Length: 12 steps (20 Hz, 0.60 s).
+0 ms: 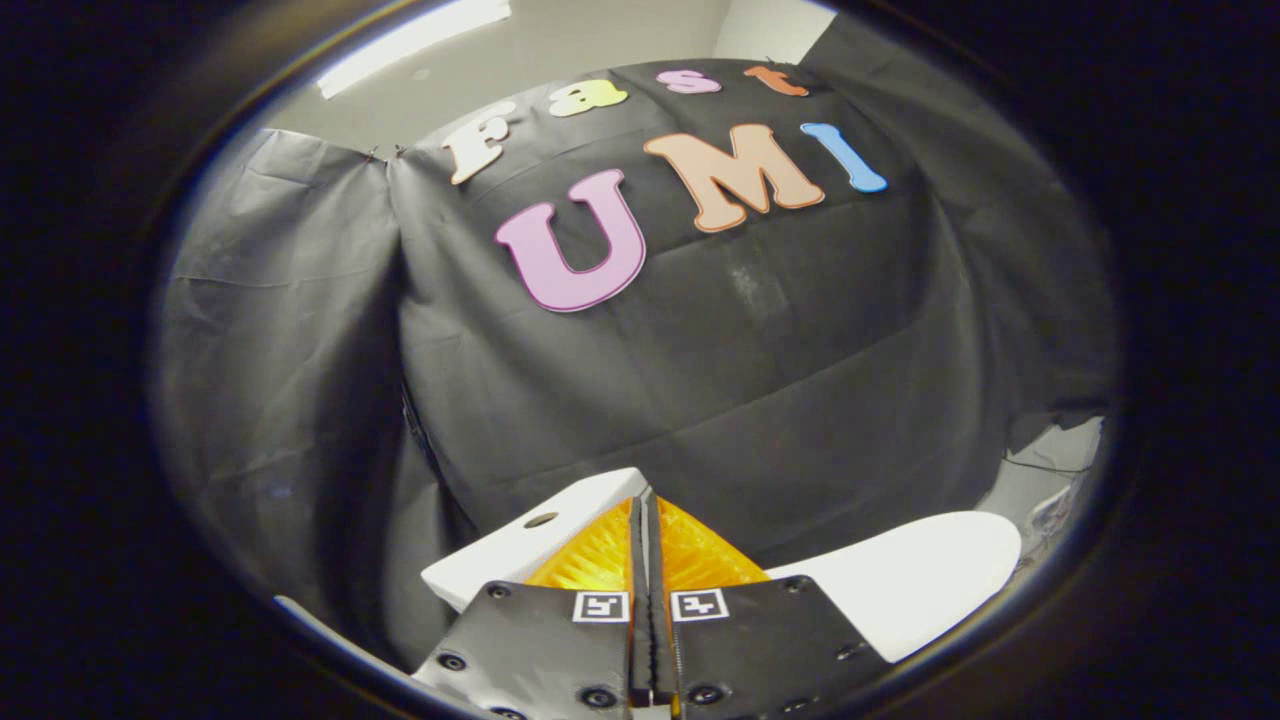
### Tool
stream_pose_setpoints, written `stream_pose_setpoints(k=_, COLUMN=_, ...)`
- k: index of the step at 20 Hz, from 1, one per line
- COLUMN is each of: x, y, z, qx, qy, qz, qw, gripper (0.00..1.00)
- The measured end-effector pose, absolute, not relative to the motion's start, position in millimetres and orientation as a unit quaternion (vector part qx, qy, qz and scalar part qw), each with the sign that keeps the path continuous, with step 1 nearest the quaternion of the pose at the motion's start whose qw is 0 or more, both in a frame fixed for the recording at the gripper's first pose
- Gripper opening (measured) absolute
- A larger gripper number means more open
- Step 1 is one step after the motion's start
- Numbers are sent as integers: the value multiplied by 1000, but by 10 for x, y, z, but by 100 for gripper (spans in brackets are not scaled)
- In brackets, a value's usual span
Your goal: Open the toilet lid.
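The black cloth wall (700, 380) rises ahead of me. Below it sits the white toilet: its tank (520, 550) just beyond my fingertips, its lid (920, 590) off to their right, apart from them. My gripper (645, 520) has its fingers pressed together, pinching nothing.

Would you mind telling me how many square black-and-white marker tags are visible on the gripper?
2: one marker tag on the left finger and one on the right, flanking the closed seam of the gripper. Others may be hidden.
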<state>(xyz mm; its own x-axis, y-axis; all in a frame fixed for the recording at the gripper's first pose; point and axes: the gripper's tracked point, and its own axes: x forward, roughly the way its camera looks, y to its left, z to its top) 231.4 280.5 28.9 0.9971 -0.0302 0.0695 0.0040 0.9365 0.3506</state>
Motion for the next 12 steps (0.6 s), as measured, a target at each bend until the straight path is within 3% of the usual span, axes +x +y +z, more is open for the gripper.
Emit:
stream_pose_setpoints(k=4, x=2418, y=2899, z=185, qx=166, qy=-19, qz=3, qw=986, gripper=1)
stream_pose_setpoints(k=12, x=2898, y=3836, z=222, qx=122, qy=11, qz=99, qw=987, gripper=1)
